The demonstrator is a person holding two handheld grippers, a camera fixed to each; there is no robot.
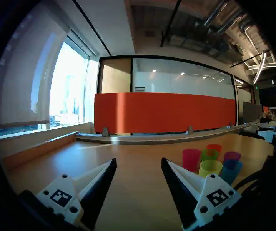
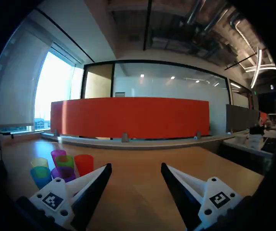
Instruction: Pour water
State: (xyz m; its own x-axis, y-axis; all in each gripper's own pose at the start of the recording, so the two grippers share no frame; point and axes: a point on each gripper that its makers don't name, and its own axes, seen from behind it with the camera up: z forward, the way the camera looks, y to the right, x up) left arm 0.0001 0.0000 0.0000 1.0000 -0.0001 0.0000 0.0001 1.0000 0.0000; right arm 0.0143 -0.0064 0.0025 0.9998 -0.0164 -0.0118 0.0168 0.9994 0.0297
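Several coloured plastic cups stand in a cluster on the wooden table. In the left gripper view the cluster lies to the right of my left gripper point(image 1: 138, 162): a pink cup point(image 1: 191, 158), a yellow-green cup point(image 1: 210, 168), a blue cup point(image 1: 231, 170), a green cup point(image 1: 209, 154), an orange cup point(image 1: 214, 148) and a purple cup point(image 1: 232, 156). The left gripper is open and holds nothing. In the right gripper view the same cluster sits left of my right gripper point(image 2: 136, 166), with an orange cup point(image 2: 83, 163), a green cup point(image 2: 64, 161) and a blue cup point(image 2: 40, 176). That gripper is open too, with nothing between its fingers.
The wooden table point(image 1: 138, 192) runs back to an orange divider panel point(image 2: 130, 116) with glass above it. A bright window point(image 1: 67, 92) and a low ledge line the left side. More desks with objects point(image 2: 253, 138) stand at the far right.
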